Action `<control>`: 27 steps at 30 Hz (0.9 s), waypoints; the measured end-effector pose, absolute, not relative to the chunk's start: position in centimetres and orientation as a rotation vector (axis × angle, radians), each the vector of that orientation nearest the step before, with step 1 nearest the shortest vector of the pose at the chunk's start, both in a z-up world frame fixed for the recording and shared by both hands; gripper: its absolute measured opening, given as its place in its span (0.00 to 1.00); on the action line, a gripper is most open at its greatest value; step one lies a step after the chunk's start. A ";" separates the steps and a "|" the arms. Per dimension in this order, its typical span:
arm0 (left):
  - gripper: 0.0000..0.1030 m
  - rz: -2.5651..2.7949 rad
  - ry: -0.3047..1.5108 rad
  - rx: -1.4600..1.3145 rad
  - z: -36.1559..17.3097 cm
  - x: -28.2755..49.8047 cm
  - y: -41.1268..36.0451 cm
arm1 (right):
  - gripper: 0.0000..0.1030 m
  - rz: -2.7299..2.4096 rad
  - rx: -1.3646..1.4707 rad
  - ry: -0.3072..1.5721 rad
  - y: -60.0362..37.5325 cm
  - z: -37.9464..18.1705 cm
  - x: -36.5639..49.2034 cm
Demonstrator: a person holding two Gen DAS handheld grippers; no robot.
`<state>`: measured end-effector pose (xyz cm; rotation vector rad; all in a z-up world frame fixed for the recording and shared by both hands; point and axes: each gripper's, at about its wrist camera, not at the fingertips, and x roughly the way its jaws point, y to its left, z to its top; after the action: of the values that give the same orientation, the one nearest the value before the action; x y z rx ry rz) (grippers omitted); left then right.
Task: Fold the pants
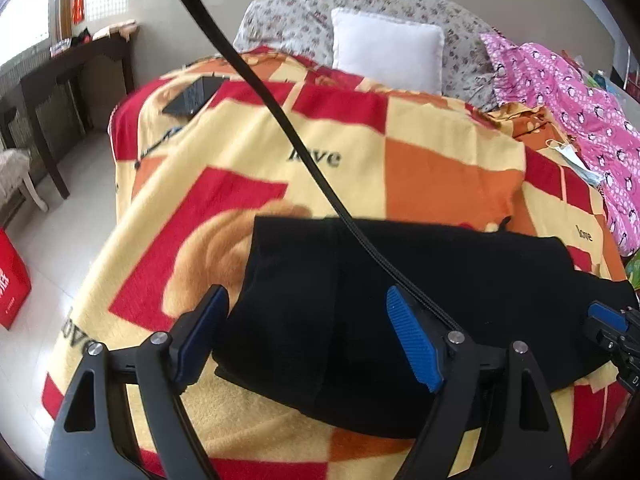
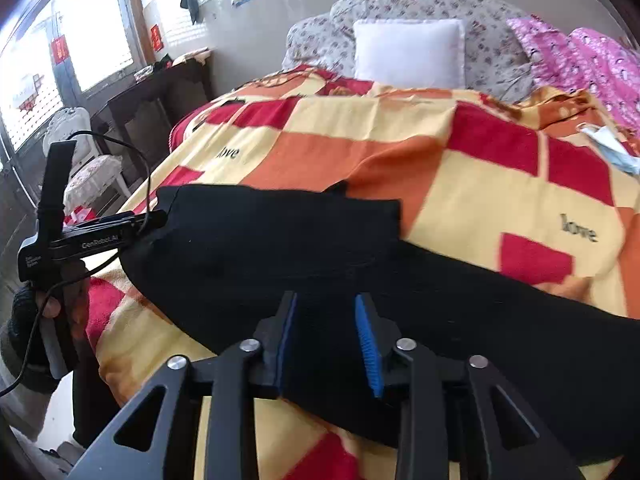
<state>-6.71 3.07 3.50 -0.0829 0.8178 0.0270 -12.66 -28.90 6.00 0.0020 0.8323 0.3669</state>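
"love" printed on checked blanket [image 1: 440, 128]; "GenRobot.AI" on left claw [image 2: 160, 216] body; red window signs unreadable.

The left gripper [image 1: 308, 332] is a black plastic frame with triangular cutouts, round silver screws at its pivots and ribbed blue pads [image 1: 414, 340] on its fingers; a black cable [image 1: 248, 76] runs from it. The right gripper [image 2: 329, 338] is built alike. White lettering marks the left gripper's side, and a dark glove [image 2: 24, 332] covers the hand.

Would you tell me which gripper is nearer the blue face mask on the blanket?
Right. The right gripper is nearer the blue face mask; the left gripper is further left.
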 end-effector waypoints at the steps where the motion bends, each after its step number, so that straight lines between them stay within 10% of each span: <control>1: 0.79 0.022 0.811 -0.079 3.9 -6.8 2.8 | 0.34 0.354 0.007 0.829 -29.4 6.1 -12.9; 27: 0.79 -0.417 0.807 -0.003 6.2 -5.5 -12.9 | 0.48 0.080 0.133 0.844 -41.9 5.5 -18.5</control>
<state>-5.49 -12.91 6.24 -0.0030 0.8073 -0.4172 -18.46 -41.93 5.46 0.1331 0.8438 0.0802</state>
